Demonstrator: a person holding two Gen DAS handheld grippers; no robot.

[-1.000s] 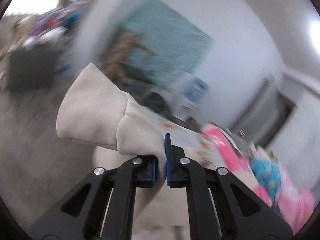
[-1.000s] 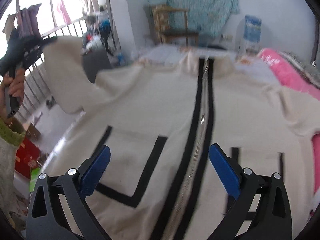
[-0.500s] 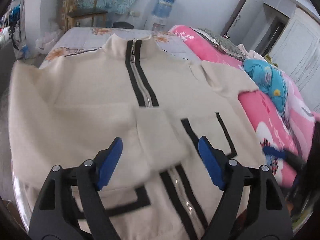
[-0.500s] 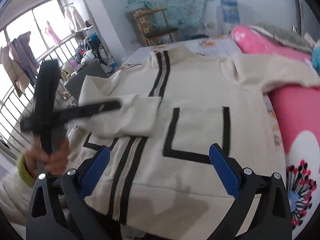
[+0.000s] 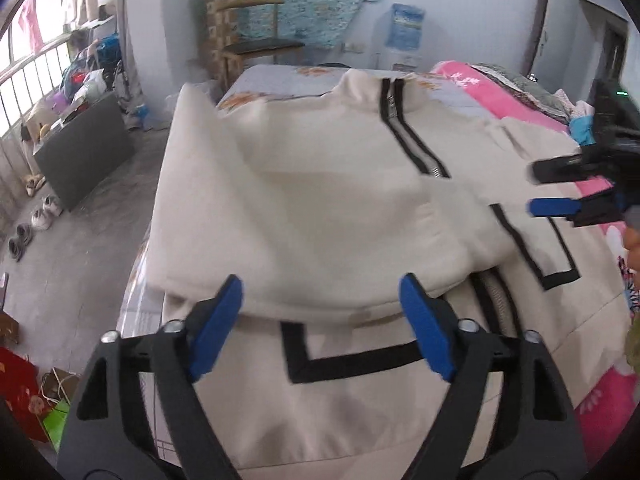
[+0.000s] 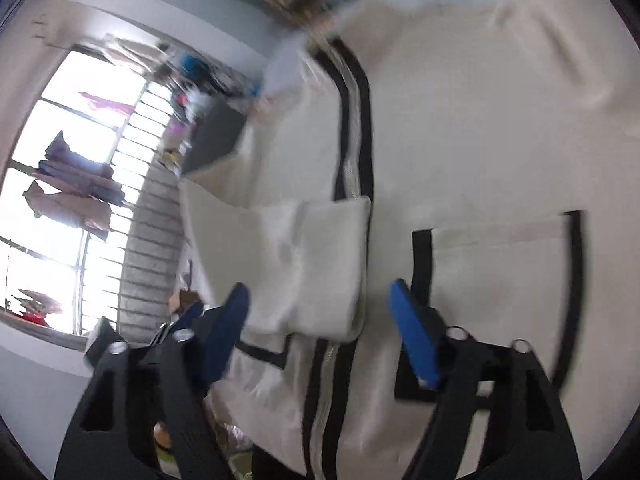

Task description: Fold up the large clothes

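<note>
A cream zip-up jacket [image 5: 360, 412] with black trim lies front-up on the bed [image 5: 276, 80]. One sleeve [image 5: 320, 232] is folded across its chest, the cuff [image 6: 320, 264] ending at the zipper. My left gripper [image 5: 322, 324] hovers over the jacket's lower front just short of the folded sleeve. Its jaws stand wide but are closing, with nothing gripped. My right gripper [image 6: 320, 334] points down at the cuff, and its jaws are closing too. The cuff lies just ahead of its pads, which do not press on it. That gripper [image 5: 560, 188] also shows at the right edge of the left wrist view.
A pink floral quilt [image 5: 500, 92] lies along the bed's right side. Behind the bed stand a wooden chair [image 5: 256, 40] and a water dispenser [image 5: 404, 36]. On the floor to the left are a dark box [image 5: 84, 152] and shoes [image 5: 36, 220], by a barred window [image 6: 80, 200].
My left gripper let go of the raised sleeve, which now lies folded across the jacket, and dropped lower. My right gripper swung over and rolled toward the cuff, its jaws narrower.
</note>
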